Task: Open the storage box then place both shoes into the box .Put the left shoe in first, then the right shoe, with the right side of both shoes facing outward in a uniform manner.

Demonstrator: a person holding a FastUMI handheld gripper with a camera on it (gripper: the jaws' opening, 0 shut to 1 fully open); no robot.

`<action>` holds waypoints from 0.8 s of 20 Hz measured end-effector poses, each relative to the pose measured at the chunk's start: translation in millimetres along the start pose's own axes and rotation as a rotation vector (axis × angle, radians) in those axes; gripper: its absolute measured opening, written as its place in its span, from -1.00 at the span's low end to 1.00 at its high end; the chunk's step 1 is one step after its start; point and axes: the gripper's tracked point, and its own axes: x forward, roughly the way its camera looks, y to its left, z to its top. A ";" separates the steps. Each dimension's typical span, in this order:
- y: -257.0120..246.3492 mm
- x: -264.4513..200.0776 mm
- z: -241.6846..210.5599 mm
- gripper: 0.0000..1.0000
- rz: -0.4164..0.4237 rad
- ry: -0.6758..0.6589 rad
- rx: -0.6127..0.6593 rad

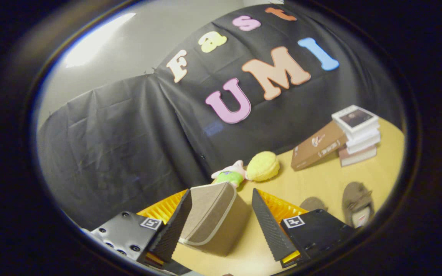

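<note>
Storage box (213, 218), a grey fabric one with pale edging, stands on the yellow table (320, 180) between the fingers of the gripper (221, 226), whose jaws are spread wide and press on nothing, so I judge the lid is still to be opened; for this it is better to come at the pale front edge with one finger and lift slowly. Beyond the storage box lie a plush toy (230, 174) and a yellow cushion (263, 165), near the black cloth wall (129, 145), while the two brown shoes (355, 201) wait to its right, with open table between.
</note>
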 end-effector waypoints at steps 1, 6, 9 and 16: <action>-0.5 4.4 -10.1 0.97 0.011 0.026 0.065; -4.9 21.9 -49.0 0.97 0.048 0.103 0.323; -0.5 25.9 -69.4 0.98 0.052 0.137 0.404; 16.9 42.8 -110.6 0.99 0.093 0.215 0.560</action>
